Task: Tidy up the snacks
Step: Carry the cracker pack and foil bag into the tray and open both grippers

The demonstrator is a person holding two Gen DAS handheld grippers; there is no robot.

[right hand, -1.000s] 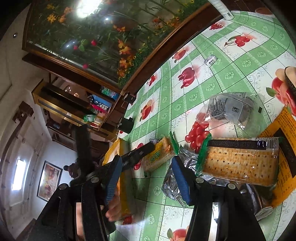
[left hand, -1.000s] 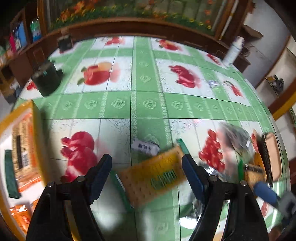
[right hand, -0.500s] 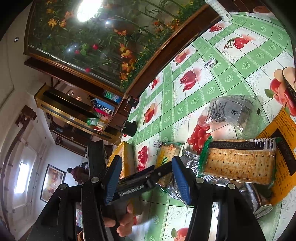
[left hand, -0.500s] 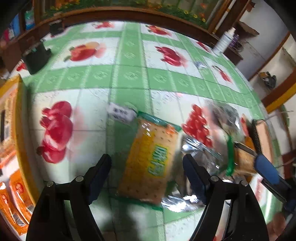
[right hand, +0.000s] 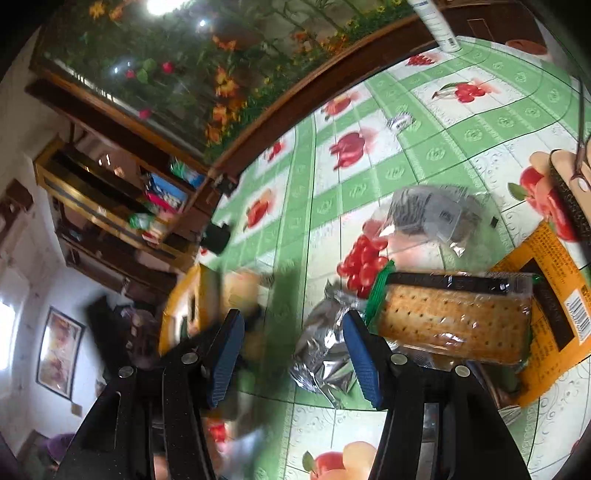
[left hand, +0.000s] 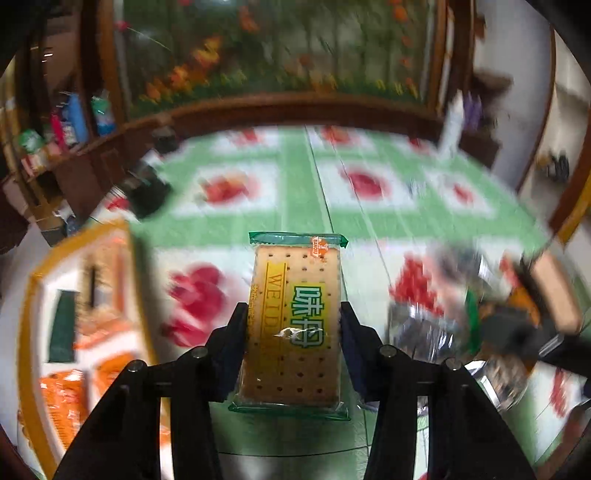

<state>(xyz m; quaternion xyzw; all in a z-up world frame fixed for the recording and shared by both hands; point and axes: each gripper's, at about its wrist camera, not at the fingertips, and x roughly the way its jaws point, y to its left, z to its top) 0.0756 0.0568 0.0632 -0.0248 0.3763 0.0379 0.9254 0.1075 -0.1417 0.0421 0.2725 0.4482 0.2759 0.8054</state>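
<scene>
a table full of snacks

the table [right hand: 436, 155] has a green and white cloth with fruit pictures. on it lie a cracker pack [right hand: 454, 321], an orange pack [right hand: 554, 317] partly under it, a shiny silver bag [right hand: 325, 354] and a clear bag [right hand: 432, 214]. a yellow tray [left hand: 33, 332] sits at the left side with orange packs in it. a black cup [left hand: 147, 192] stands near the far left edge. a white bottle [right hand: 436, 22] stands at the far edge.

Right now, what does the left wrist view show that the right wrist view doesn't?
Left only: the left gripper shut on a cracker pack, sharp against a blurred scene, with orange packets inside the yellow tray.
Right only: the right gripper open and holding nothing, a second cracker pack, a grey clear bag.
Both: the green fruit-print tablecloth, the foil wrapper.
</scene>
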